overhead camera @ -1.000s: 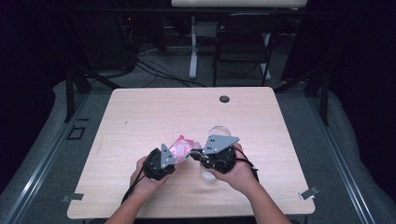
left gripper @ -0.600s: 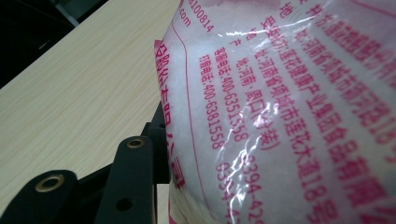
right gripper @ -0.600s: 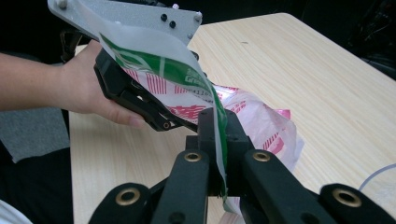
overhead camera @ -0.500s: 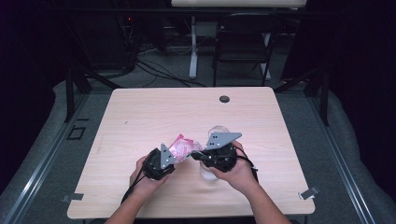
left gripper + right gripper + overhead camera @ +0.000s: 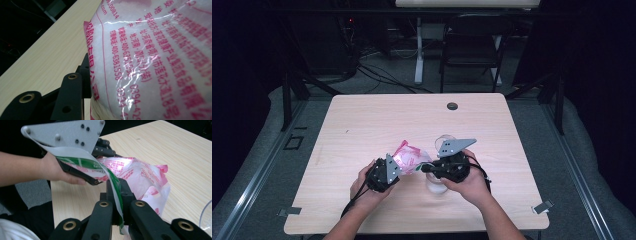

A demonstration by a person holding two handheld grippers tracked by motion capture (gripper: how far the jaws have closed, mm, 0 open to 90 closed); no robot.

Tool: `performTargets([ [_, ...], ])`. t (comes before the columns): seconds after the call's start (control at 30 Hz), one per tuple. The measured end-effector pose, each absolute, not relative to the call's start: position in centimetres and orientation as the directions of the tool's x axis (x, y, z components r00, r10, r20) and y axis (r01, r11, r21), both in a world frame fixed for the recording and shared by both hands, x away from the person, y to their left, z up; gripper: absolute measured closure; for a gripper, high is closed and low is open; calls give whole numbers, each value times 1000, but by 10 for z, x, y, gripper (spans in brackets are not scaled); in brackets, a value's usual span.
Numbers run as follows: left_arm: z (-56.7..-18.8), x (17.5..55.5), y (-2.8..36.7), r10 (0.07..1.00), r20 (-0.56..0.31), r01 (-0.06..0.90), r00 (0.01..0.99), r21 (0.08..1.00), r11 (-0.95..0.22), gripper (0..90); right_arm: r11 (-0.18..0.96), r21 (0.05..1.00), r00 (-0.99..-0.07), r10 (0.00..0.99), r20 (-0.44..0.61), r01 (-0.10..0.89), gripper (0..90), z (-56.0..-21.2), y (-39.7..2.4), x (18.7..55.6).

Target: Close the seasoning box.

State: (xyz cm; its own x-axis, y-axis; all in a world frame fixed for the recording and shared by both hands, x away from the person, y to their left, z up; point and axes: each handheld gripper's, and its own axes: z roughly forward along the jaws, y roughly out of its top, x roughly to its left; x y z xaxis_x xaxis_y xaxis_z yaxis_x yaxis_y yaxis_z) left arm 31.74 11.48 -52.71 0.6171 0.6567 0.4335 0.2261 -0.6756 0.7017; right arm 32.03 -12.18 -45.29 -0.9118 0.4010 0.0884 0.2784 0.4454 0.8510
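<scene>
1. Right gripper view, nearest the lens: the right gripper [image 5: 119, 216] has its two black jaws clenched on a thin strip of white-and-green plastic film [image 5: 113, 183], which runs up from the jaw tips and curves away to the left under the other gripper's grey plate.
2. Change noted: over the last second these jaws finished closing from a small remaining gap, and the film strip sits between them. Judgement: the pinch on the strip is now set, so a pull should be able to tear or peel it.
3. Just behind the strip lies the clear plastic pouch printed in pink and filled with white granules [image 5: 142, 180], partly resting on the pale wooden table [image 5: 190, 160].
4. Left gripper view: the left gripper [image 5: 86, 75] grasps that pouch [image 5: 155, 62] at its edge seam; one black jaw shows against the pink-printed film, the other is hidden behind the pouch. Its opening has held steady.
5. High view: both grippers meet over the near middle of the table [image 5: 362, 125], the left gripper [image 5: 398, 166] holding the pouch [image 5: 408, 156] and the right gripper [image 5: 424, 169] touching its right side.
6. A clear round cup [image 5: 443, 140] stands just beyond the right hand [image 5: 472, 182].
7. Farther off, a small dark round grommet [image 5: 452, 106] sits near the far table edge.
</scene>
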Motion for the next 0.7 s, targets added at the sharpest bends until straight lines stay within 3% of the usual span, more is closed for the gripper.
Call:
performTargets([
  [0.7, -511, 320, 111, 578, 588, 143, 565, 621, -771, 595, 483, 824, -915, 392, 97, 295, 900, -458, -128, 323],
])
